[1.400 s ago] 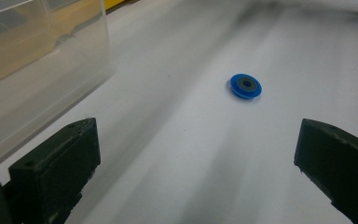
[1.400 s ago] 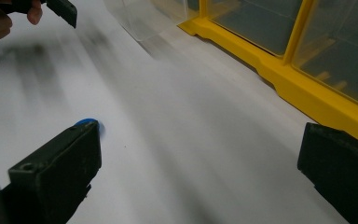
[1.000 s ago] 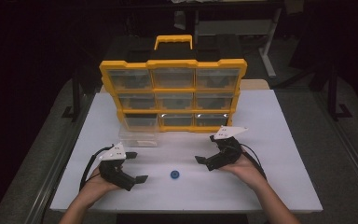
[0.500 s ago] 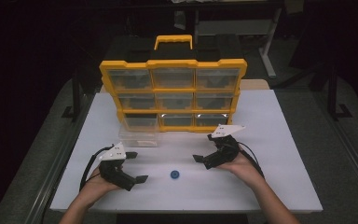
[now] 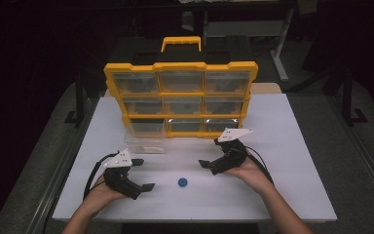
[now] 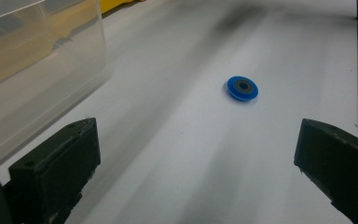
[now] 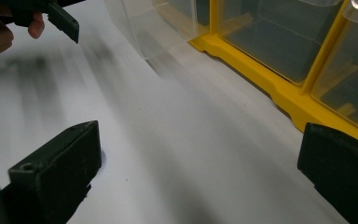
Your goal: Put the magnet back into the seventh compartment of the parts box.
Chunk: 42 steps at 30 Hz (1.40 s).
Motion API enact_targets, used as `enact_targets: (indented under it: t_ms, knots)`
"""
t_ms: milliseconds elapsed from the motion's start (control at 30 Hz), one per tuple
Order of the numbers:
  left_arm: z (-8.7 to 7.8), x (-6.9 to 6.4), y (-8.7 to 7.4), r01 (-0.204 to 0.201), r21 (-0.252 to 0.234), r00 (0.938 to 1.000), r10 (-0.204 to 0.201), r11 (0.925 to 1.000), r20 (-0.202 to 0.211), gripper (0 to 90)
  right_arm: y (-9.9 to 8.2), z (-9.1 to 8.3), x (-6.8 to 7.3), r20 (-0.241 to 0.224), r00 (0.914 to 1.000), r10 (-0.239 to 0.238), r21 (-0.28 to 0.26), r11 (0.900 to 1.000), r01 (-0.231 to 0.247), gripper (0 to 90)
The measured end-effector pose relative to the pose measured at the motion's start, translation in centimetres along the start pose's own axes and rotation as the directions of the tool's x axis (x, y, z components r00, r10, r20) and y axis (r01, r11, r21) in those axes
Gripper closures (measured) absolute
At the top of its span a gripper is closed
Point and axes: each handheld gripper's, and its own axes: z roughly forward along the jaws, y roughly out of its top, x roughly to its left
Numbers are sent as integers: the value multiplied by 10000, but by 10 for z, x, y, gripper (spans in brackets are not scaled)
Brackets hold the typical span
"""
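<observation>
While both grippers hover low over the tabletop (image 5: 292, 195), the blue disc (image 5: 183, 183) lies flat between them, touching neither. Left gripper (image 5: 143, 174) has its jaws wide apart with the disc just ahead; right gripper (image 5: 205, 165) is spread too, near the yellow organizer (image 5: 181, 97).

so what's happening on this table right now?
A person holds a gripper in each hand, both open and holding nothing. A small blue disc lies on the white table between the left gripper and the right gripper. One clear drawer stands pulled out in front of the yellow organizer.
</observation>
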Motion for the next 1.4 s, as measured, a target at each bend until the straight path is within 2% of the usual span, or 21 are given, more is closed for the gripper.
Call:
enact_targets:
  t_ms: [733,1400]
  knots:
    - [1,0,0,3,168,9999,-5,9999,147,0,7,8,-1,-101,9999,14,-65,10000,-15,0]
    - [1,-1,-1,17,76,9999,-18,10000,149,0,14,18,1,-229,9997,-92,-120,9999,89,0]
